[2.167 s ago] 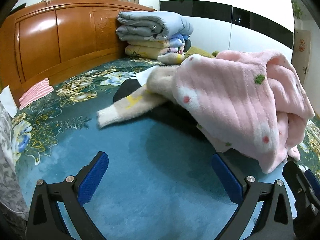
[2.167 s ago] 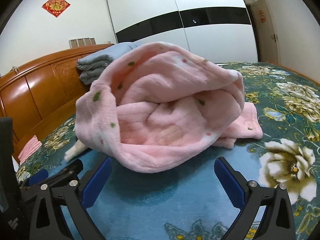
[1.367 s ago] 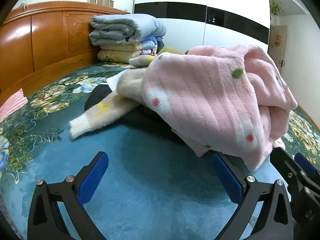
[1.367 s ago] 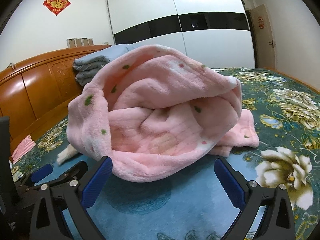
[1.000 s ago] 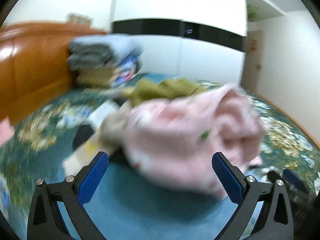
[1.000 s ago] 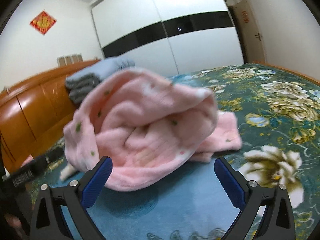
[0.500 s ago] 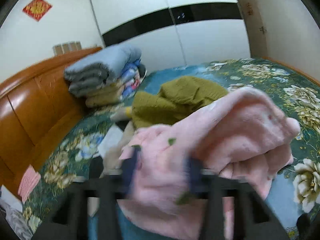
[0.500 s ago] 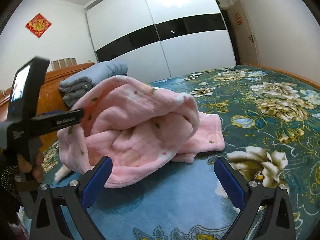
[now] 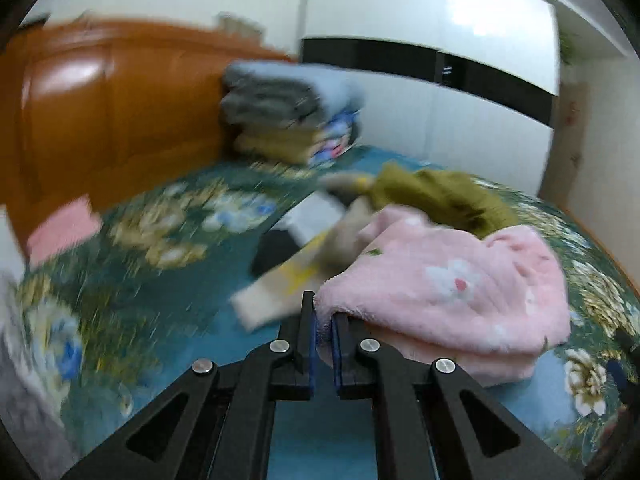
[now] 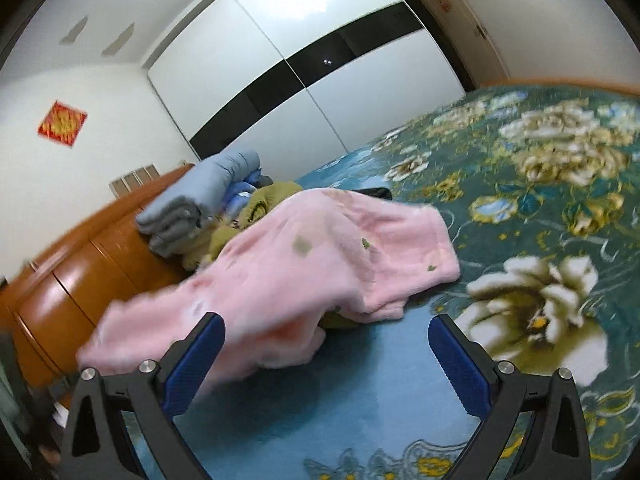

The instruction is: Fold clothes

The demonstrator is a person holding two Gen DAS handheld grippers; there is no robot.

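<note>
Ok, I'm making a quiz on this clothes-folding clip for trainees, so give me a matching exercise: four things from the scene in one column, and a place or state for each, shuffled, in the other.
Things:
1. left gripper
2. right gripper
3. folded quilts
4. olive green garment

Places or states:
A. stacked against the wooden headboard
B. open, with nothing pinched between its pads
C. shut on an edge of the pink fleece garment
D. lying crumpled behind the pink fleece garment

Pairs: 1-C, 2-B, 3-A, 4-D
</note>
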